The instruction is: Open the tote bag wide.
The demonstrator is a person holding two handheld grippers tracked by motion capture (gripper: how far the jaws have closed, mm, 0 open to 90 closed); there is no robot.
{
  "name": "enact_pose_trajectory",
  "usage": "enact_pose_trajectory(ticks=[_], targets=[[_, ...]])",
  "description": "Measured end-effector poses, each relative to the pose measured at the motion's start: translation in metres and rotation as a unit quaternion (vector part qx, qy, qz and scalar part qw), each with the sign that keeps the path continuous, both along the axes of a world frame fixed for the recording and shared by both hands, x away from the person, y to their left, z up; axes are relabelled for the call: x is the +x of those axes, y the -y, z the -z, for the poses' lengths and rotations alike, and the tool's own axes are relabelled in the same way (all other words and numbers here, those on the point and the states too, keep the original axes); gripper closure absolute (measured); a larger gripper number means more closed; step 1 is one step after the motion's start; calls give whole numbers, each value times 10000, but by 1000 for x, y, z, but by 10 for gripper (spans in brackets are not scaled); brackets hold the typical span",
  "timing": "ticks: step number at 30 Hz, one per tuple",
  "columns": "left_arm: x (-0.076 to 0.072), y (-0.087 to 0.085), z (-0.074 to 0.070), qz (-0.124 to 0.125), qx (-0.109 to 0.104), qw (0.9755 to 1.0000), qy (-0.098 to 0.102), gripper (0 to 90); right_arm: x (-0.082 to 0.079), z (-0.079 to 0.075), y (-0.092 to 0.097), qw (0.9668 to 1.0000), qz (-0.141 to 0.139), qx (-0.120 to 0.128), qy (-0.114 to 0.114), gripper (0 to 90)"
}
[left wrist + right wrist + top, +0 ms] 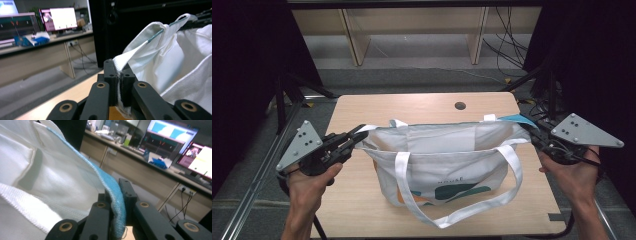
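Note:
A white tote bag (pixel 439 160) with a teal and orange print hangs stretched above the wooden table (pixel 422 107), its bottom near the tabletop. My left gripper (pixel 360 134) is shut on the bag's left top corner; the white cloth (pixel 120 65) is pinched between the black jaws. My right gripper (pixel 533 134) is shut on the right top corner, where a blue edge (pixel 117 202) runs between its jaws. One long white strap (pixel 452 214) loops down the front toward the table's near edge. The bag's mouth is pulled wide between the two grippers.
A round cable hole (pixel 460 105) sits at the table's far middle. Wooden shelving legs (pixel 354 40) and cables (pixel 507 45) stand on the floor behind. Black stands flank both table sides. Desks with lit monitors (pixel 63 18) fill the background.

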State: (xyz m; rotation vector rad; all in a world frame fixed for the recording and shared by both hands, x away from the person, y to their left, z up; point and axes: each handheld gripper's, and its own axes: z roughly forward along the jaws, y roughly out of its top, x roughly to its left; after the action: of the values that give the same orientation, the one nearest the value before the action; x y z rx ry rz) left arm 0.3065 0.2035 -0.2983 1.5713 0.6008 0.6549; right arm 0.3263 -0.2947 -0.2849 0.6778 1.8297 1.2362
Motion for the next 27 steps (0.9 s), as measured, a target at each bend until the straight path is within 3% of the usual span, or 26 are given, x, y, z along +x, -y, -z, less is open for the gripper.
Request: enact_pose_trajectory(ticks=[4,5,6,8,13,16,27], targets=[[3,0,21,-59,323,9991,-251,864,5,14,-1,9999,15,-44,-142,863],[3,0,21,-59,323,9991,-251,864,5,18,-1,9998,48,-72,-182,863],[4,1,31,-66,422,9983,-393,863,6,22,-1,9996,53,-109,-236,863],[4,1,40,-8,426,9978,-516,861,6,29,-1,9995,27,-19,-325,862],[11,6,56,-86,709,9955,-627,854,10,47,-3,9989,225,-111,-407,860],[18,8,67,-66,657,9951,-734,849,16,54,-1,9983,230,-192,-506,860],[31,15,108,85,906,9873,-1299,830,17,79,7,9949,263,-363,-901,858]])
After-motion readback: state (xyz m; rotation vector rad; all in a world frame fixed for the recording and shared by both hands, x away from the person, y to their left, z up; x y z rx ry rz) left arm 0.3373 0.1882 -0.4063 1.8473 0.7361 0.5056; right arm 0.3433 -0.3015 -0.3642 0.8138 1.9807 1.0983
